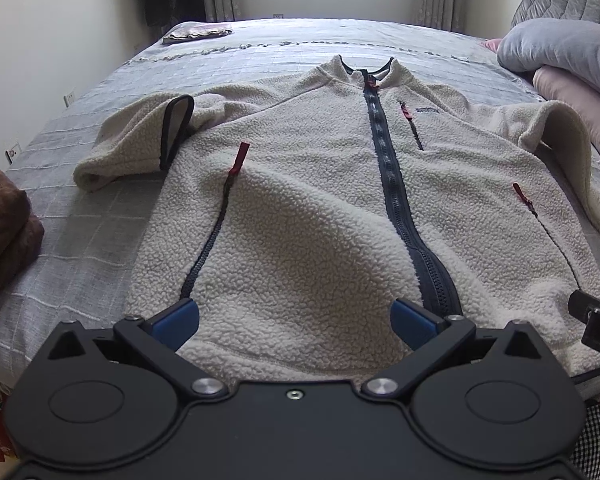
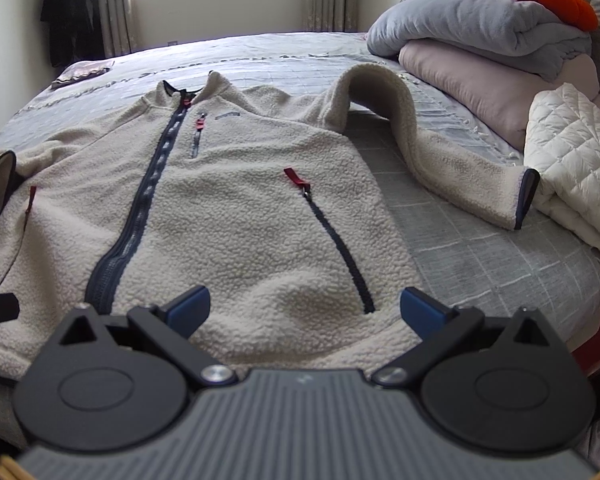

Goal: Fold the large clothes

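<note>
A cream fleece jacket [image 1: 308, 208] with a dark blue front zipper lies face up on the bed, collar at the far end; it also shows in the right wrist view [image 2: 220, 216]. Its left sleeve [image 1: 132, 148] is bent beside the body. Its right sleeve [image 2: 440, 148] arches up, then runs out to the right. My left gripper [image 1: 294, 320] is open and empty above the hem, left of the zipper. My right gripper [image 2: 304, 308] is open and empty above the hem near the right pocket zipper [image 2: 340, 248]. Part of the right gripper shows in the left view [image 1: 596, 320].
The bed has a grey checked cover [image 2: 480, 256]. Folded grey and pink bedding [image 2: 492, 52] and a white quilted item [image 2: 572, 168] lie on the right. A brown garment [image 1: 4, 224] lies at the left edge. A small folded cloth [image 1: 198, 34] lies far left.
</note>
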### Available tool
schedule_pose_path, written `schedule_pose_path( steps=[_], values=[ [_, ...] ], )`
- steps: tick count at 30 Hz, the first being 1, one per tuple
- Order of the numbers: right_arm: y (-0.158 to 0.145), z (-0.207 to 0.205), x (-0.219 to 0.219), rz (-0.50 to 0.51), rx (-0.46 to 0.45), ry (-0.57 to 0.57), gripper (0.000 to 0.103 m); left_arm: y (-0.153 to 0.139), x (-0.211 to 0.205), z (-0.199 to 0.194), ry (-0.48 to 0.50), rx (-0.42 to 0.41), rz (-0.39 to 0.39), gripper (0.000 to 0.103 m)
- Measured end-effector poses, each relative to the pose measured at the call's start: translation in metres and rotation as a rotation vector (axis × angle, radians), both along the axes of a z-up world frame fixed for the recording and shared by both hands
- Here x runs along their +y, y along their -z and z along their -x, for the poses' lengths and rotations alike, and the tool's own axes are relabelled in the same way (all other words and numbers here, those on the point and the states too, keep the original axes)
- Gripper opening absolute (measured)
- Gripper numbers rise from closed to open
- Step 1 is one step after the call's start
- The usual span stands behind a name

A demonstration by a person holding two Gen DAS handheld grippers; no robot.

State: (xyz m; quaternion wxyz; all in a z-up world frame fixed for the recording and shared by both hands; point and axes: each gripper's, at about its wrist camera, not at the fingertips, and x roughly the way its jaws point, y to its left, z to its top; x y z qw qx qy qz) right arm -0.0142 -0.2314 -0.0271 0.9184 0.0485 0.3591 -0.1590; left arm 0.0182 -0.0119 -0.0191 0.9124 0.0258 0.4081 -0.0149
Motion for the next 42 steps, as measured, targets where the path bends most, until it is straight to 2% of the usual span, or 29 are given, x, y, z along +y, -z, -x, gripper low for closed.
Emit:
schedule_pose_path(
  steps=[10,19,23,28,32,37,42],
  values=[
    [0.01,-0.016,-0.007,0.042,0.046,0.013,0.103,0.012,-0.006,-0.02,0.011,0.041,-0.001,0.103],
    [0.01,-0.023,-0.007,0.066,0.056,0.001,0.103,0.016,-0.001,-0.026,0.009,0.046,0.011,0.103],
    [0.008,-0.025,-0.005,0.067,0.047,-0.003,0.103,0.016,0.005,-0.024,0.002,0.033,0.022,0.103],
    [0.007,-0.027,0.002,0.096,0.04,-0.024,0.103,0.018,0.013,-0.023,-0.008,0.019,0.001,0.103],
    [0.007,-0.029,0.009,0.095,0.032,-0.068,0.103,0.017,0.021,-0.022,-0.019,-0.007,0.027,0.103],
    [0.004,-0.032,0.017,0.115,0.036,-0.103,0.103,0.014,0.023,-0.017,0.026,-0.064,0.002,0.103],
    [0.002,-0.033,0.016,0.113,0.031,-0.101,0.103,0.014,0.028,-0.018,0.045,-0.063,0.006,0.103]
  ],
)
